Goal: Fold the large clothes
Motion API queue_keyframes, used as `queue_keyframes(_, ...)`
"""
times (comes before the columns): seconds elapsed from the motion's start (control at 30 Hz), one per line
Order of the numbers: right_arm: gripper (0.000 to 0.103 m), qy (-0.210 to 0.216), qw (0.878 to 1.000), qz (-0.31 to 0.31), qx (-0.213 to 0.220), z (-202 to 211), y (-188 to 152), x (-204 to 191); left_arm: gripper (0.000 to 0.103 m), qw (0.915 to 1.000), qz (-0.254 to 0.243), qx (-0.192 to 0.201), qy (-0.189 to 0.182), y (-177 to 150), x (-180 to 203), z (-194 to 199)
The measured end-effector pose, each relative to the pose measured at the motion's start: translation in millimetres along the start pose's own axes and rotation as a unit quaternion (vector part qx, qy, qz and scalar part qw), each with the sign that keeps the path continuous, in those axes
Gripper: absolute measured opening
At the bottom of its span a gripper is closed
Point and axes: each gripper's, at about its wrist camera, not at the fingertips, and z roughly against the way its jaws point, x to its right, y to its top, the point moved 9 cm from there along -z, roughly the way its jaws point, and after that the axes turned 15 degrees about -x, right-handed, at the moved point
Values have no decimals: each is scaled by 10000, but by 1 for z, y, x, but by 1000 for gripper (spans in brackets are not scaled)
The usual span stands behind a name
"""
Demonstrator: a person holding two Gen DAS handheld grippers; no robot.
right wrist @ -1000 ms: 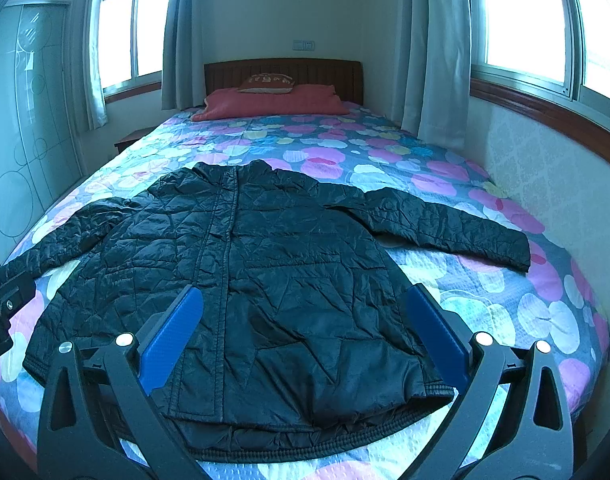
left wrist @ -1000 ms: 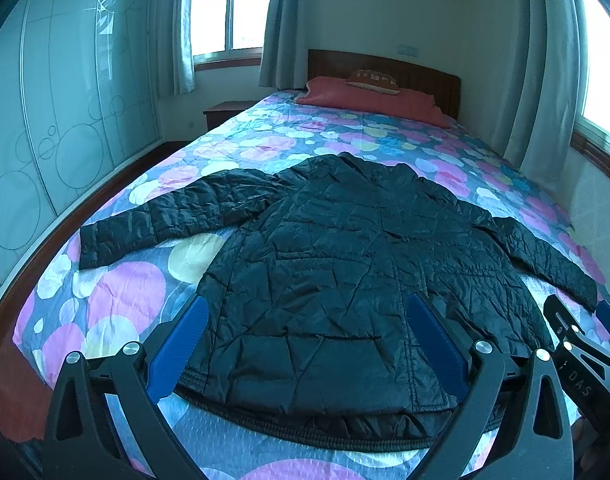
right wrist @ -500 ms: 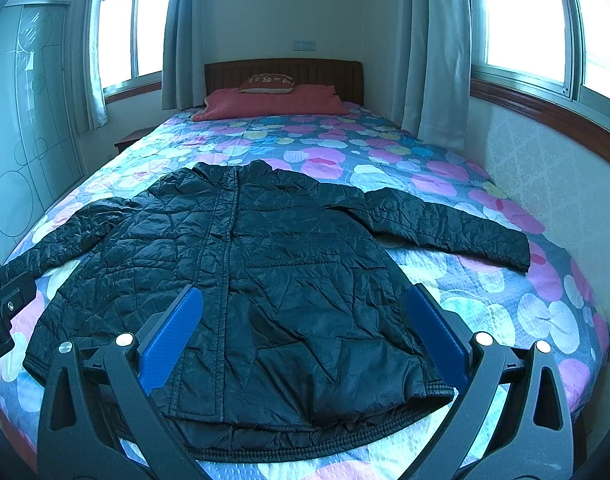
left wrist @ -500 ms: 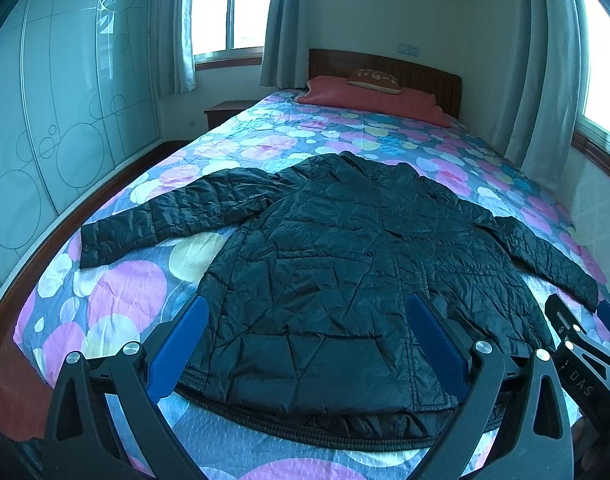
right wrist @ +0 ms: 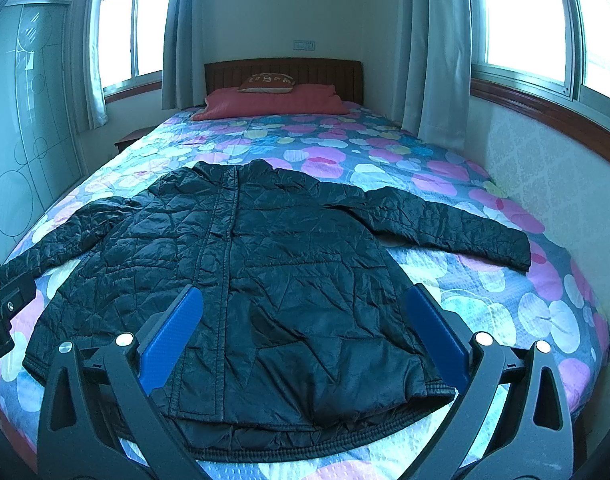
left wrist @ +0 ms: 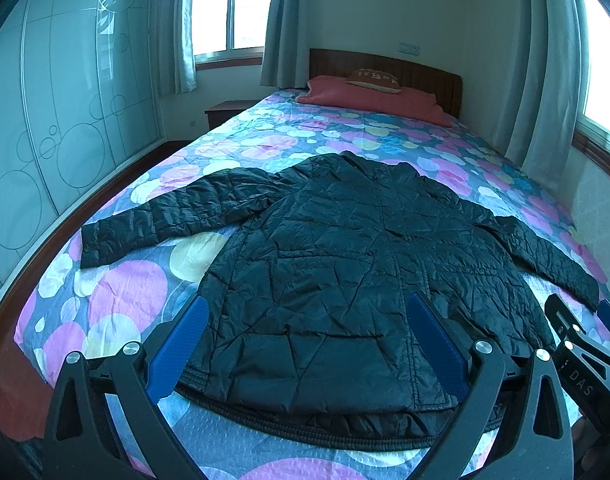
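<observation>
A black quilted jacket [left wrist: 345,264] lies flat on the bed, front up, hem toward me, both sleeves spread out to the sides. It also shows in the right wrist view [right wrist: 241,280]. My left gripper [left wrist: 305,344] is open and empty, held above the jacket's hem. My right gripper [right wrist: 305,332] is open and empty, also above the hem, to the right of the left one. The right gripper's body shows at the right edge of the left wrist view [left wrist: 585,360].
The bed [left wrist: 117,292] has a cover with pink, yellow and white circles. A red pillow [left wrist: 369,98] and wooden headboard are at the far end. A glass wardrobe [left wrist: 45,120] stands left. A wall with windows [right wrist: 545,152] runs close along the right.
Both grippers have stayed nearly still and open. The left wrist view has shifted very slightly; the jacket has not moved.
</observation>
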Motion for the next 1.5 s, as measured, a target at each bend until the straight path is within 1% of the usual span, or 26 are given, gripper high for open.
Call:
queue_keyframes(1.2, 101, -1, 10000, 3, -17, -3, 0, -2, 99, 10000, -9, -13, 11, 0, 1, 0)
queue_keyframes(1.43, 101, 10, 10000, 5, -40, -3, -2, -1, 99, 10000, -16, -74, -16, -5, -1, -4)
queue_keyframes(1.5, 101, 7, 10000, -1, -54, -10, -2, -4, 99, 10000, -17, -95, -25, -5, -4, -11)
